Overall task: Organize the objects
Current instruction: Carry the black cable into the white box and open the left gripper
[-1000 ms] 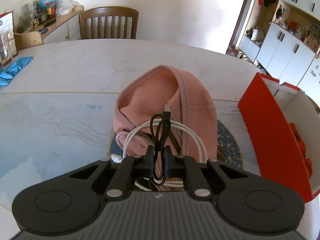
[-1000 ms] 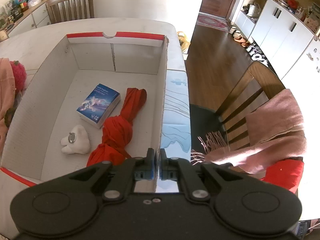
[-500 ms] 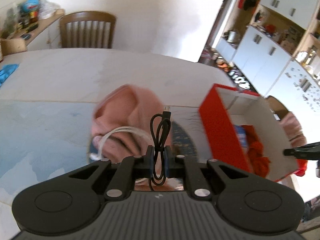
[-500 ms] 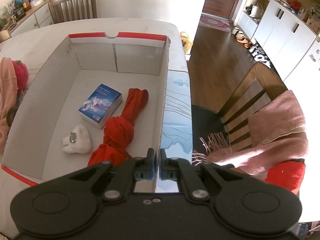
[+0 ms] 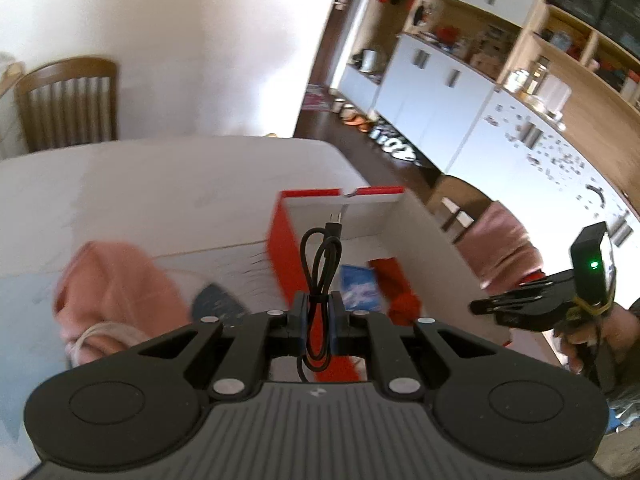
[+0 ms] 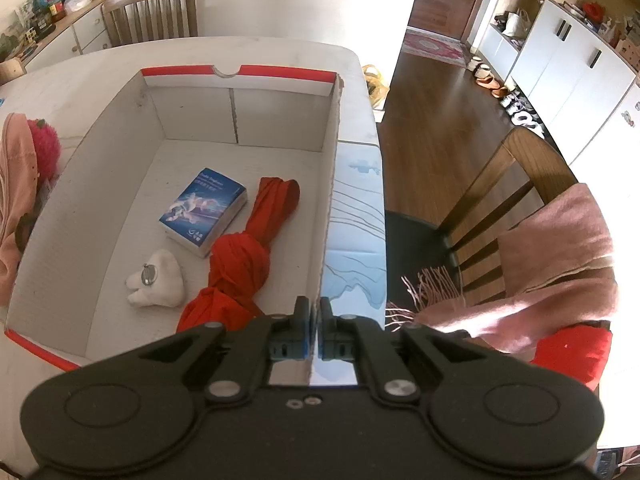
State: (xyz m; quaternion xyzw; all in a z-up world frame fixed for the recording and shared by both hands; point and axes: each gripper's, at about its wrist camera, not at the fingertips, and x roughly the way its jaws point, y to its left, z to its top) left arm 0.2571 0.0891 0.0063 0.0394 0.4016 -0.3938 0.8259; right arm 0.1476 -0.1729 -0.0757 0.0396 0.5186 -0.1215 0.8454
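My left gripper (image 5: 319,312) is shut on a coiled black USB cable (image 5: 320,256) and holds it in the air near the left wall of a red-and-white cardboard box (image 5: 280,240). The box (image 6: 240,112) holds a blue book (image 6: 202,212), a knotted red cloth (image 6: 244,256) and a small white plush (image 6: 156,280). My right gripper (image 6: 315,312) is shut and empty, above the box's right wall near its front corner; it also shows in the left wrist view (image 5: 480,305).
A pink cloth (image 5: 116,288) with a white cable (image 5: 90,336) lies on the table (image 5: 160,184) left of the box. A red fuzzy thing (image 6: 42,148) sits beside it. A chair (image 6: 500,200) draped with a pink scarf (image 6: 560,264) stands right of the table.
My left gripper has swung right with the black cable, from above the pink cloth to the box's left wall. The right gripper has barely moved.
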